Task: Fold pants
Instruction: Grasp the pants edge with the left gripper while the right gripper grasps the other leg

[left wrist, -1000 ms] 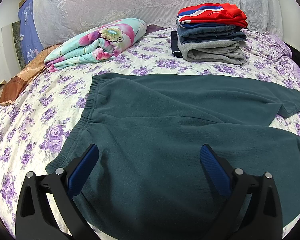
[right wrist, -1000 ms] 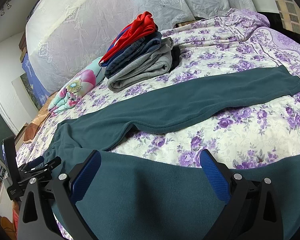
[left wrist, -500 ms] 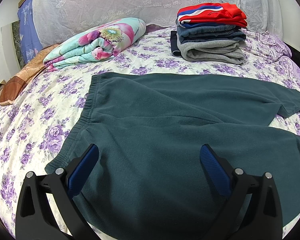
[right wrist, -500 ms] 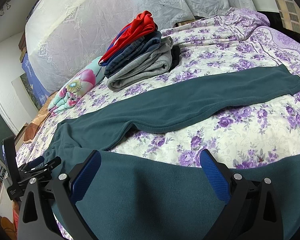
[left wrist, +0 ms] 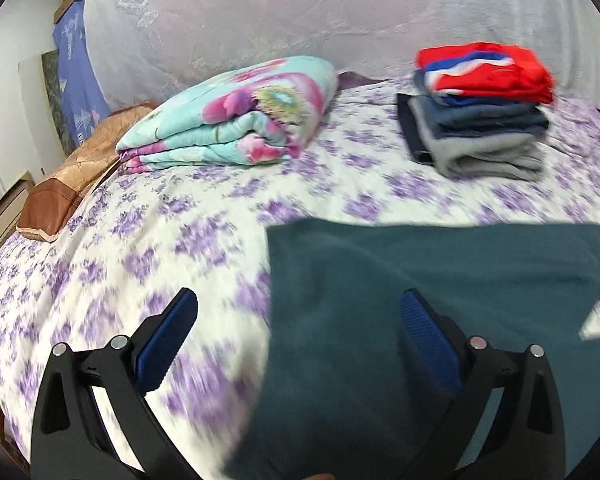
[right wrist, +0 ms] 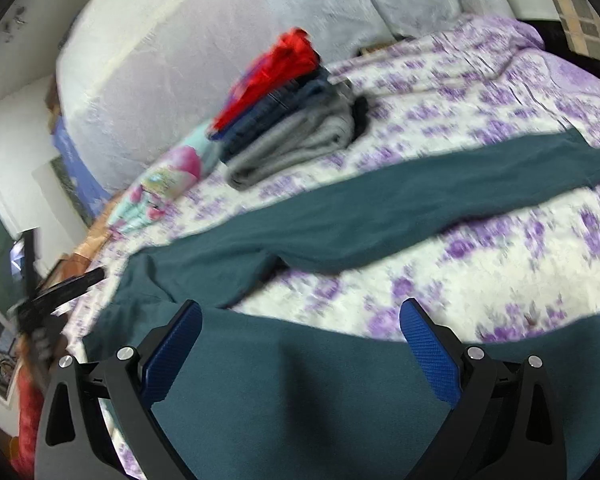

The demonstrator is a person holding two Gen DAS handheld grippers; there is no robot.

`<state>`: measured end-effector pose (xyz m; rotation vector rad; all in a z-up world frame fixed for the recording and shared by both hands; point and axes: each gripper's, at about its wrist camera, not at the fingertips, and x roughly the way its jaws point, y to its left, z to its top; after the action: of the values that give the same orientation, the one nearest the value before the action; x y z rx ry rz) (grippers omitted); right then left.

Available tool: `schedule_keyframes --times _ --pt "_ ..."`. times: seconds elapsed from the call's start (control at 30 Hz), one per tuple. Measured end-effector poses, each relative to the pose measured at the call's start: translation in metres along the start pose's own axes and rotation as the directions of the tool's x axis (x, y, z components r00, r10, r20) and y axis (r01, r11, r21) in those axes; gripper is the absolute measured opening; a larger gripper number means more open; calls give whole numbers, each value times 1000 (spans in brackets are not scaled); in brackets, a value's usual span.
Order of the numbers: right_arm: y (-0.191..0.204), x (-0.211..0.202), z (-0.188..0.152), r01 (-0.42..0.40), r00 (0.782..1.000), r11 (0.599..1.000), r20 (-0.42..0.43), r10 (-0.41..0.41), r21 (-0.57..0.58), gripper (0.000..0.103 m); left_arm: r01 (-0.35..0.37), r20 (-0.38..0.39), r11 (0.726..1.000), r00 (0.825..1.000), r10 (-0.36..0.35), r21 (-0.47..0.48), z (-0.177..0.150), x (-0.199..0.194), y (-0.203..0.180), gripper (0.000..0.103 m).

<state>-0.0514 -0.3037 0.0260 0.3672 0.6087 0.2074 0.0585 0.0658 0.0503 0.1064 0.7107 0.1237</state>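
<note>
Dark teal pants (left wrist: 380,320) lie spread flat on the floral bed, legs apart (right wrist: 380,208). In the left wrist view my left gripper (left wrist: 298,344) is open and empty, straddling the waistband's left edge from just above. In the right wrist view my right gripper (right wrist: 300,348) is open and empty over the near pant leg (right wrist: 300,392), close to the crotch. The far leg stretches to the right, ending at its cuff (right wrist: 592,160). My left gripper also shows in the right wrist view (right wrist: 60,288), at the waist end. Both views are motion-blurred.
A stack of folded clothes (left wrist: 484,108) with a red top sits at the back right of the bed, also in the right wrist view (right wrist: 288,120). A folded floral quilt (left wrist: 236,120) lies back left. A brown pillow (left wrist: 72,184) sits at the left edge. Bedsheet (left wrist: 140,248).
My left gripper has swung left and forward, so the waistband edge now sits between its fingers. The right wrist view has shifted and tilted slightly. Both grippers remain open.
</note>
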Motion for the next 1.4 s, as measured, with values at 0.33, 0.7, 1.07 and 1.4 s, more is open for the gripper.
schedule_keyframes --times 0.33,0.7,1.07,1.4 --pt "64 80 80 33 994 872 -73 -79 -489 99 98 -206 989 971 -120 -114 8 74 27 98" --pt "33 205 84 -48 937 806 -307 -169 -591 58 93 -283 987 950 -128 -133 9 100 35 98" --pt "46 162 79 -12 964 820 -224 -143 -572 5 197 -239 943 934 -263 -270 27 107 75 61" --pt "54 143 88 19 974 833 -178 -140 -553 5 235 -232 911 917 -323 -340 44 136 96 70"
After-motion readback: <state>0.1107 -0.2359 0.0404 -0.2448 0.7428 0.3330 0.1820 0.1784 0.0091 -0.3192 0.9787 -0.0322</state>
